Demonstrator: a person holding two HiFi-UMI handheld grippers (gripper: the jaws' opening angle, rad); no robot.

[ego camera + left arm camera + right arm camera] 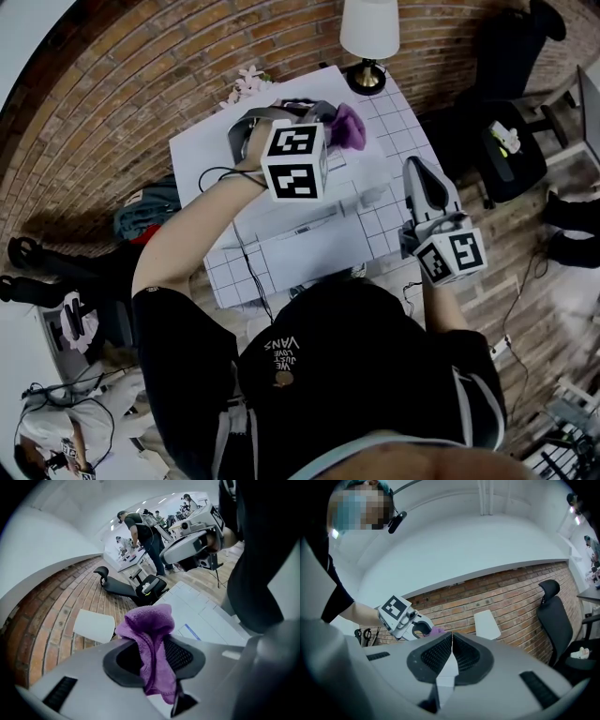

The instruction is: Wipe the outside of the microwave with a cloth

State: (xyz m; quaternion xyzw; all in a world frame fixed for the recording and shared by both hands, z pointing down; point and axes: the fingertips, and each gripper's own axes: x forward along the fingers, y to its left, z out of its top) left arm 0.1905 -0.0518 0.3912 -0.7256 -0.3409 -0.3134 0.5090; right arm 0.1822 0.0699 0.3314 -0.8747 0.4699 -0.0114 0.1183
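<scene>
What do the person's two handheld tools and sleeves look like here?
The left tool and right tool are grey with black textured pads. Each carries a white cube with black square markers. The person wears a black short-sleeved shirt.

Head view looks steeply down on the table. Both gripper views run close along their own jaws toward the same lampshade and brick wall beyond. The right one also shows the left gripper.
</scene>
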